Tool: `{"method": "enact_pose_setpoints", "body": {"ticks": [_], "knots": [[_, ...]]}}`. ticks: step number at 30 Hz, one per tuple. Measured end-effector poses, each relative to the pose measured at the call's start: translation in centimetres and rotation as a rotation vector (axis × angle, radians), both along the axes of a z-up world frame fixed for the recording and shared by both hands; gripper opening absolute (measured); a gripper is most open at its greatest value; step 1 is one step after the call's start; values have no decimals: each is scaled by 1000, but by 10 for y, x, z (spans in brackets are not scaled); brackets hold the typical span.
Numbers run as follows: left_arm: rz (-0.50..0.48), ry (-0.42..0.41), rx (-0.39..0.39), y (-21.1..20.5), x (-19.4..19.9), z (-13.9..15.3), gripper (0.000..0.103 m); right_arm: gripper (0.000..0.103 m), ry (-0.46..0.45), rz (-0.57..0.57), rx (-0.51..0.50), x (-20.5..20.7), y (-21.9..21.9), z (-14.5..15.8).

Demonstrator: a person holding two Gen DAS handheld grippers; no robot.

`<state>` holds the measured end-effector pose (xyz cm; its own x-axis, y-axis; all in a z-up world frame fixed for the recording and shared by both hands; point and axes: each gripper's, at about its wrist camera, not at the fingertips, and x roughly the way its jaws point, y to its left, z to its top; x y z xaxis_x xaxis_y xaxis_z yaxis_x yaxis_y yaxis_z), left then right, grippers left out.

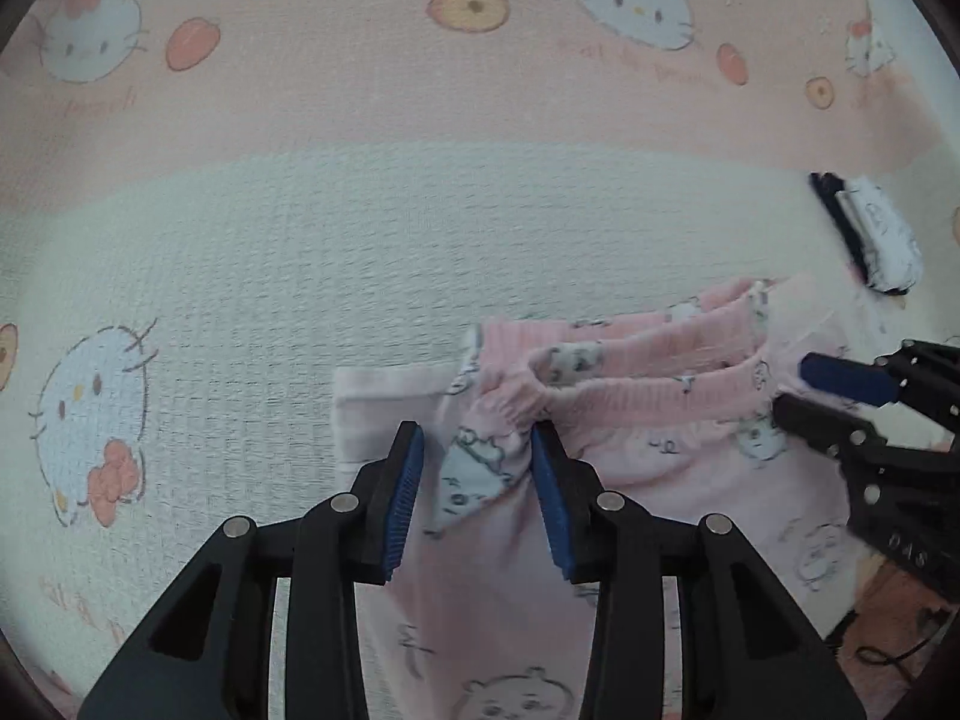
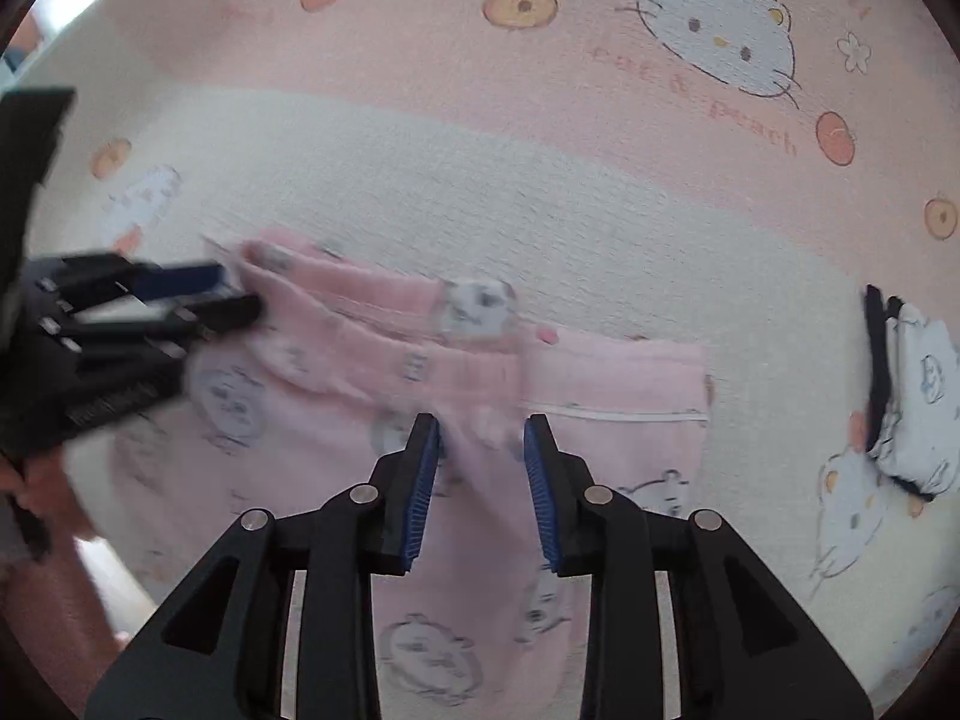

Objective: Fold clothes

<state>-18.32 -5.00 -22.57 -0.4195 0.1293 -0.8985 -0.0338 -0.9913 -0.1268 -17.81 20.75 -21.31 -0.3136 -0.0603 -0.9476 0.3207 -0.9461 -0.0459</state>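
A pale pink garment (image 1: pixel 630 480) with cartoon prints and a ribbed elastic waistband (image 1: pixel 648 384) lies on the bed sheet. My left gripper (image 1: pixel 477 438) hovers open over the waistband's left part, with bunched fabric showing between its fingers. My right gripper (image 1: pixel 798 396) reaches in from the right at the waistband's far end. In the right wrist view the same garment (image 2: pixel 480 540) fills the lower middle. There my right gripper (image 2: pixel 482 426) is open just below the waistband (image 2: pixel 384 330). The blurred left gripper (image 2: pixel 234 294) touches the band's left end.
The bed sheet (image 1: pixel 360 228) is cream and pink with cat faces and peaches. A folded white-and-dark garment (image 1: pixel 876 234) (image 2: pixel 918 396) lies off to the right. The bed's edge and the floor show at the lower right of the left wrist view.
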Motion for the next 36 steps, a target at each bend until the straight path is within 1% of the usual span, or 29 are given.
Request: {"method": "enact_pose_setpoints", "body": {"ticks": [2, 3, 4, 5, 6, 7, 9, 11, 12, 13, 14, 15, 17, 19, 20, 22, 23, 25, 26, 27, 31, 34, 36], "knots": [[67, 19, -15, -20, 3, 11, 40, 29, -41, -94, -106, 0, 31, 8], [80, 35, 24, -25, 8, 18, 40, 30, -17, -153, -157, 6, 46, 20], [80, 55, 91, -29, 15, 27, 42, 34, 3, -197, -193, 15, 55, 30], [70, 55, 146, -27, 21, 32, 42, 34, 23, -242, -229, 23, 65, 39], [55, 44, 193, -21, 27, 33, 42, 34, 34, -274, -252, 32, 71, 45], [37, 34, 210, -11, 34, 31, 42, 34, 22, -276, -244, 39, 71, 38], [-4, 15, 208, 15, 50, 20, 42, 35, -1, -280, -226, 52, 71, 25], [-48, -38, 192, 32, 64, 5, 42, 35, -24, -283, -208, 66, 71, 13], [-72, -73, 162, 36, 72, -5, 42, 35, -35, -285, -200, 73, 71, 6], [-91, -106, 106, 40, 76, -17, 42, 36, -47, -287, -191, 80, 71, 0], [-100, -108, 76, 42, 80, -22, 42, 36, -59, -303, -191, 85, 74, -4], [-105, -92, 69, 41, 84, -21, 42, 36, -68, -347, -209, 86, 83, 0], [-70, -102, 86, 35, 86, -17, 42, 37, -46, -400, -210, 88, 95, 13], [-60, -62, 126, 28, 95, -5, 42, 37, 40, -426, -133, 94, 97, 28], [-80, -37, 146, 31, 98, 1, 42, 37, 62, -440, -127, 97, 99, 31], [-120, -19, 161, 41, 103, 6, 42, 38, 41, -466, -179, 100, 106, 28], [-138, -13, 166, 46, 106, 7, 42, 38, 23, -468, -200, 101, 108, 25], [-172, -11, 169, 58, 109, 8, 42, 38, -46, -420, -213, 101, 102, 11], [-186, -20, 163, 64, 109, 5, 42, 38, -60, -399, -210, 101, 96, 7], [-201, -28, 150, 69, 110, 2, 42, 41, -68, -376, -207, 102, 89, 5], [-235, -72, 51, 85, 110, -15, 42, 40, -18, -252, -231, 106, 64, 20], [-248, -71, 37, 86, 111, -19, 42, 40, -4, -210, -242, 107, 54, 22], [-247, -74, 32, 88, 110, -20, 42, 40, -8, -213, -251, 106, 52, 21]]}}
